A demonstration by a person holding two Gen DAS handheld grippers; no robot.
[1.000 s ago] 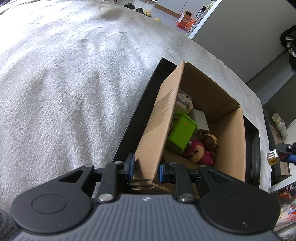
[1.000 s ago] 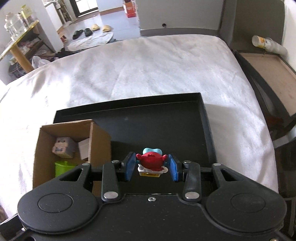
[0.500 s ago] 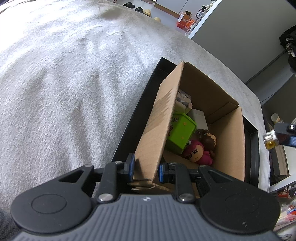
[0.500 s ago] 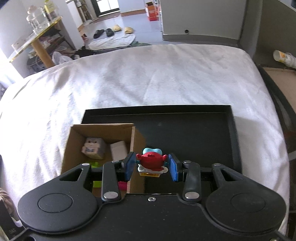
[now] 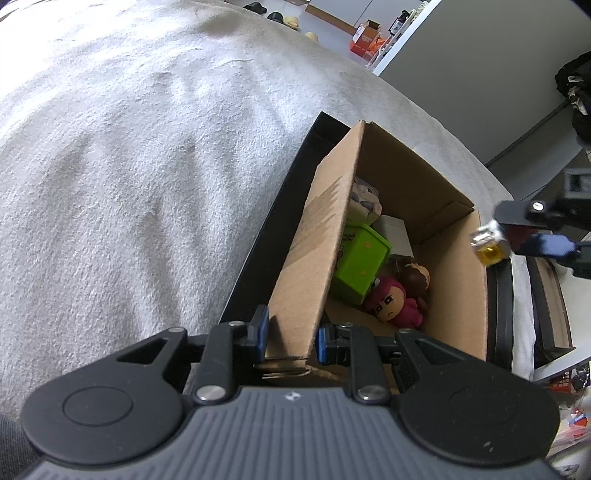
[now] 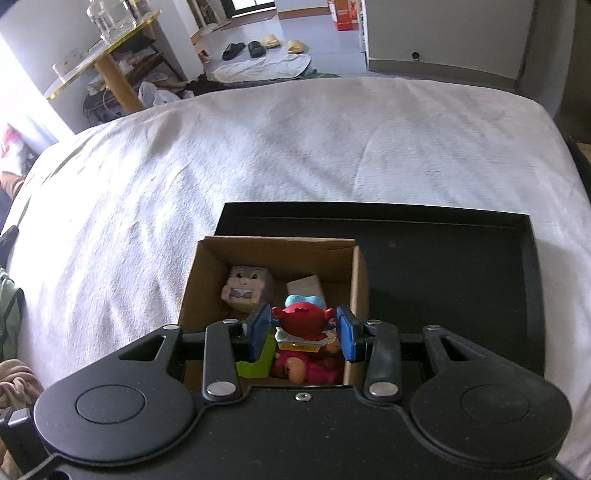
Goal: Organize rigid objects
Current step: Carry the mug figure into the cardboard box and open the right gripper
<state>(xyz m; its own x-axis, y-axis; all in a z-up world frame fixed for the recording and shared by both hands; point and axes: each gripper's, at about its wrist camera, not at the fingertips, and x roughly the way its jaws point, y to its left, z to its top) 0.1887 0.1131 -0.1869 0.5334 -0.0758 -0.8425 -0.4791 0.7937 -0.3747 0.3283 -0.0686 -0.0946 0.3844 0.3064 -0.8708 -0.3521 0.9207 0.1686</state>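
Observation:
An open cardboard box [image 5: 458, 295] [image 6: 273, 249] stands in the left end of a black tray [image 6: 461, 266] [image 5: 291, 192] on a white bed. My left gripper [image 5: 290, 338] is shut on the box's near left wall. My right gripper [image 6: 303, 332] is shut on a small red figure [image 6: 303, 321] with a light blue top and a yellow base, held above the box's opening. In the left wrist view the figure's yellow base [image 5: 489, 247] shows at the box's right rim. Inside lie a green block [image 5: 360, 264], a pink doll [image 5: 393, 306], a brown figure [image 5: 415, 275], a grey cube toy [image 6: 246, 286] and a white block [image 6: 306, 286].
The white blanket [image 6: 258, 147] spreads around the tray. The tray's right part [image 6: 443, 280] is bare. Beyond the bed are slippers [image 6: 255, 48], a round gold-rimmed table [image 6: 107, 40] and a grey wall panel [image 6: 443, 33]. A dark shelf edge [image 5: 546, 295] runs along the bed's right side.
My right gripper has carried the red figure leftwards from over the bare tray to above the box. The left gripper and the box have kept still.

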